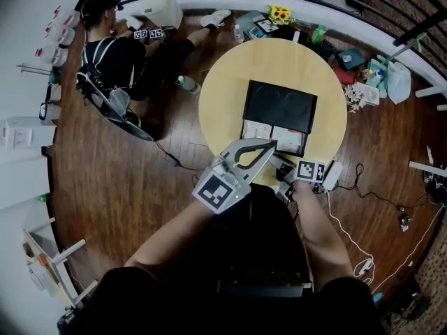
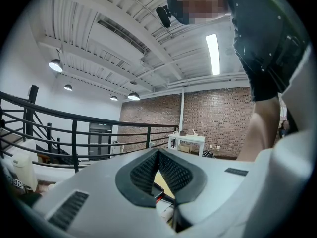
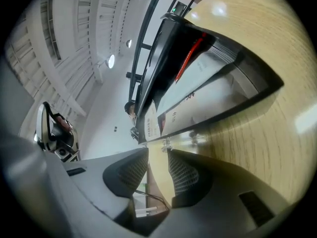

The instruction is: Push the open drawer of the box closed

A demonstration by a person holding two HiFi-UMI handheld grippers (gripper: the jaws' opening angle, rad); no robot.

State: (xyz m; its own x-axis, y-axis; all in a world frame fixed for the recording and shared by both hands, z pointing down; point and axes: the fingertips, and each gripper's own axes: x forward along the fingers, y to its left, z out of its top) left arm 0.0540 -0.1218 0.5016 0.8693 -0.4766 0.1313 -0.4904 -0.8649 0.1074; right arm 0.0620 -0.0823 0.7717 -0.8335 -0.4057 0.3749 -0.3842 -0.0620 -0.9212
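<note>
A black box [image 1: 279,103] sits on a round pale-wood table [image 1: 223,100]. Its drawer [image 3: 237,106] is pulled out toward the camera-wearer, and from the steep head view we see white printed cards [image 1: 255,131] lying flat inside.

The left gripper [image 1: 271,144] reaches in from the lower left with its tips over the drawer's near edge. We cannot tell whether it touches the drawer. Its own view shows us the two ribbed pads [image 2: 146,171] meeting at the tips, closed on nothing. A sliver of table shows below them, with a black railing [image 2: 74,128] and a brick wall [image 2: 218,113] beyond.

The right gripper [image 3: 157,152] is held low at the table's near rim, just right of the left one. It is rolled onto its side, so the tabletop fills the right of its view. We find its jaws parted, gripping nothing, with only bare wood in the gap. The drawer's dark front wall lies close ahead of them, apart from the tips.

Past the table, a person [image 1: 115,54] in dark clothes sits on the wooden floor [image 1: 119,187] at upper left. A bunch of sunflowers [image 1: 281,12] shows among the clutter along the far railing.
</note>
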